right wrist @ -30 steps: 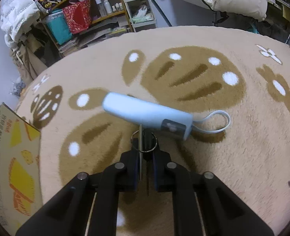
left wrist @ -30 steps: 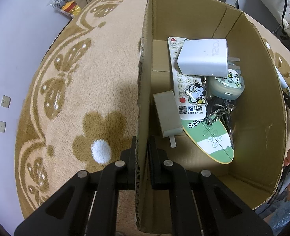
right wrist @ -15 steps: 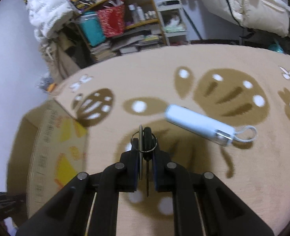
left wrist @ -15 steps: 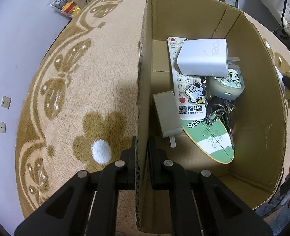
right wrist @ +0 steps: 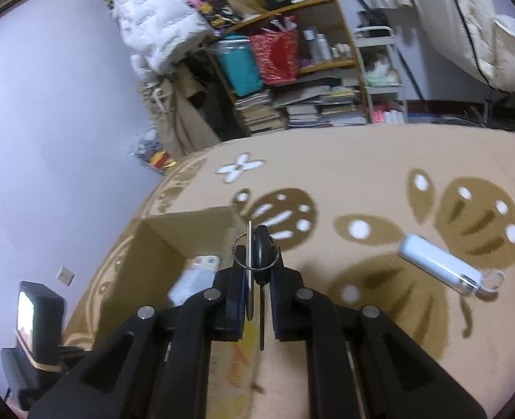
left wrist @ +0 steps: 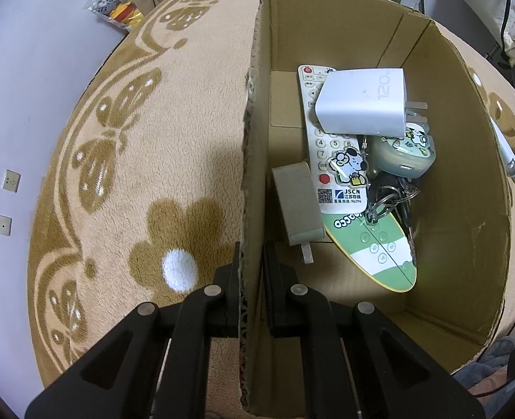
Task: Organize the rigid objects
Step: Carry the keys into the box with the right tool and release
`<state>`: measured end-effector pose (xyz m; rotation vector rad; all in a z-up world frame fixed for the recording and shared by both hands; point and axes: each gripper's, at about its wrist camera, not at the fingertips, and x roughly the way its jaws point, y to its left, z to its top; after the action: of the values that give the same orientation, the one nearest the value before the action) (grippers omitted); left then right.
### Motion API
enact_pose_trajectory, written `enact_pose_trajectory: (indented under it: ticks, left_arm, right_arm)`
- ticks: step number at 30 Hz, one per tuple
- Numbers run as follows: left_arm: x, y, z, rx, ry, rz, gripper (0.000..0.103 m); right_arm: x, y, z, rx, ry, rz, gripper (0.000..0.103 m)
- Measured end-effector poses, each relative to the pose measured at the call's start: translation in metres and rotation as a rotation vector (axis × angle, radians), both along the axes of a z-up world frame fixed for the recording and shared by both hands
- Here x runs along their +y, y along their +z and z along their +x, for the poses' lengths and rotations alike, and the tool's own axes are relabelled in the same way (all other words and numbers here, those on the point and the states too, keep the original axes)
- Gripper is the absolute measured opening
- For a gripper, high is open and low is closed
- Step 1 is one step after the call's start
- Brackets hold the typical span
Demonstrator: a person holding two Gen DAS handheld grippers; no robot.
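My left gripper (left wrist: 251, 265) is shut on the left wall of an open cardboard box (left wrist: 254, 160). Inside the box lie a white remote (left wrist: 322, 146), a white charger block (left wrist: 362, 104), a grey adapter (left wrist: 296, 206), a green-and-white remote (left wrist: 379, 248), a round case (left wrist: 402, 155) and a bunch of keys (left wrist: 390, 195). My right gripper (right wrist: 255, 279) is shut on a key on a ring (right wrist: 257, 248), held above the near edge of the box (right wrist: 159, 241). A pale blue cylinder with a loop (right wrist: 439, 265) lies on the rug (right wrist: 362, 181) to the right.
The box stands on a beige rug (left wrist: 152, 132) with brown butterfly and flower patterns. A cluttered bookshelf (right wrist: 292, 80) and a white jacket (right wrist: 152, 24) stand beyond the rug. A dark device with a lit screen (right wrist: 34, 310) is at the lower left of the right wrist view.
My right gripper has risen and swung left with the key, from over the blue cylinder to above the box. The left gripper keeps its hold on the box wall.
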<state>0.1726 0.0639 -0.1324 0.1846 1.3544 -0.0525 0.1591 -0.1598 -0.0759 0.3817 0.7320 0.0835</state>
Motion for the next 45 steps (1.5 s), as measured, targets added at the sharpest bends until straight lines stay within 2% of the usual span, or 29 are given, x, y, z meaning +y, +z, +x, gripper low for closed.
enact_pose_trajectory:
  ticks: [8, 15, 21, 26, 29, 30, 31, 33, 36, 39, 40, 45]
  left_arm:
    - [0.001, 0.001, 0.001, 0.002, 0.005, -0.006, 0.009]
    - [0.003, 0.001, 0.001, 0.004, 0.01, -0.009, 0.011]
    - [0.005, 0.001, 0.001, 0.008, 0.016, -0.022, 0.011]
    - [0.005, 0.001, 0.002, 0.012, 0.017, -0.023, 0.011]
    - [0.004, 0.001, 0.002, 0.012, 0.013, -0.02, 0.011]
    - [0.005, 0.001, 0.002, 0.011, 0.013, -0.02, 0.011]
    - [0.005, 0.001, 0.002, 0.012, 0.013, -0.021, 0.011]
    - [0.005, 0.001, 0.002, 0.012, 0.014, -0.023, 0.011]
    - [0.005, 0.001, 0.002, 0.013, 0.014, -0.024, 0.011]
    - [0.005, 0.001, 0.002, 0.013, 0.014, -0.024, 0.011]
    - [0.005, 0.001, 0.002, 0.013, 0.014, -0.023, 0.011]
    - [0.004, 0.001, 0.002, 0.013, 0.009, -0.011, 0.011]
  right_arm:
    - [0.04, 0.011, 0.006, -0.016, 0.116, -0.049, 0.013]
    - [0.069, -0.004, 0.005, 0.02, 0.178, -0.086, 0.013]
    - [0.077, -0.018, 0.01, 0.064, 0.175, -0.098, 0.013]
    - [0.073, -0.012, 0.011, 0.087, 0.163, -0.126, 0.017]
    - [0.064, -0.002, 0.012, 0.073, 0.156, -0.107, 0.021]
    - [0.061, 0.001, 0.011, 0.067, 0.157, -0.101, 0.029]
    - [0.059, 0.004, 0.011, 0.06, 0.156, -0.097, 0.044]
    - [0.052, 0.016, 0.009, 0.027, 0.142, -0.099, 0.061]
    - [0.043, 0.03, 0.006, -0.021, 0.114, -0.145, 0.067]
    - [0.03, 0.037, 0.007, -0.031, 0.079, -0.192, 0.092]
    - [0.023, 0.039, 0.007, -0.035, 0.06, -0.208, 0.096]
    - [-0.014, 0.036, 0.013, -0.025, -0.02, -0.268, 0.099]
